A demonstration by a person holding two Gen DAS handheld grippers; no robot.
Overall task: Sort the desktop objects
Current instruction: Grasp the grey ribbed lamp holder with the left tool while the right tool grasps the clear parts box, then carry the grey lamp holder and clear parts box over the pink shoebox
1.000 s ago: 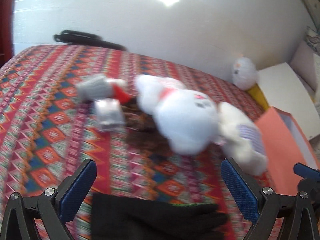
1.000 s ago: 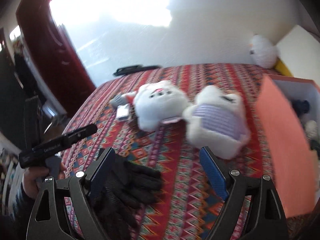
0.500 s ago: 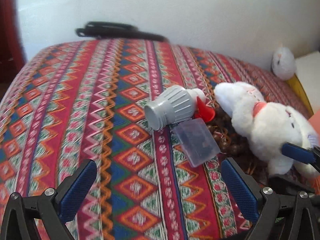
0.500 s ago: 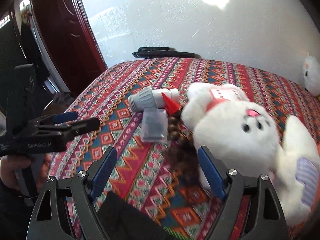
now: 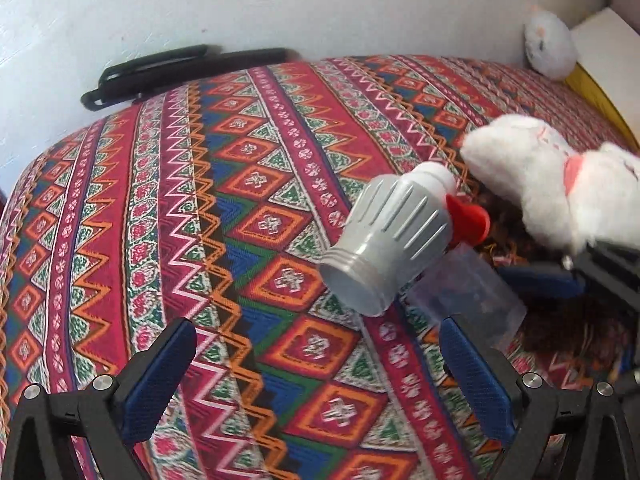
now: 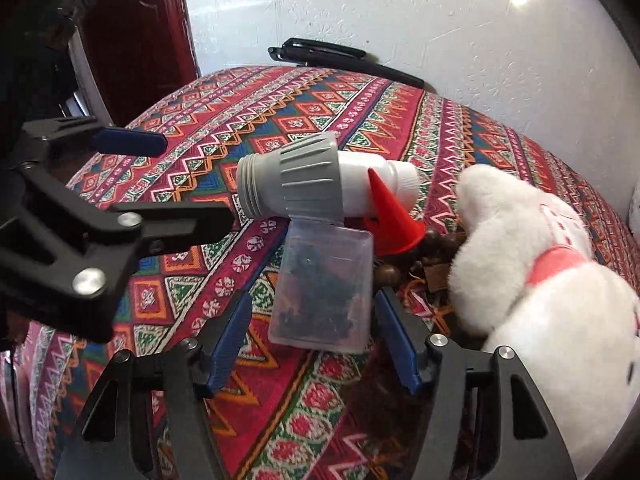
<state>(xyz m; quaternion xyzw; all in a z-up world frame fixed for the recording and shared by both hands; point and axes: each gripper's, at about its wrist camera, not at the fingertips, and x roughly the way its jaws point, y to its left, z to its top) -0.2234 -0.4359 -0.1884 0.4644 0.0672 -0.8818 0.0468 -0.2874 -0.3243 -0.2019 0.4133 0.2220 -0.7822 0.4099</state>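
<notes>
Both the left gripper [image 5: 316, 364] and right gripper [image 6: 312, 336] spread their fingers wide, holding nothing, the right's flanking a clear plastic box [image 6: 324, 284] mid-table beside a grey-capped bottle [image 6: 316, 178]; no writing is legible.

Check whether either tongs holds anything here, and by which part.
Nothing is held. Right tongs are open around the clear box, not closed. Left tongs are open over bare cloth.

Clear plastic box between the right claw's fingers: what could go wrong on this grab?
The clear plastic box touches the grey fitting; lifting may drag or roll it. The red cone and brown beads crowd its far corner. The right claw is open and may snag them.
</notes>
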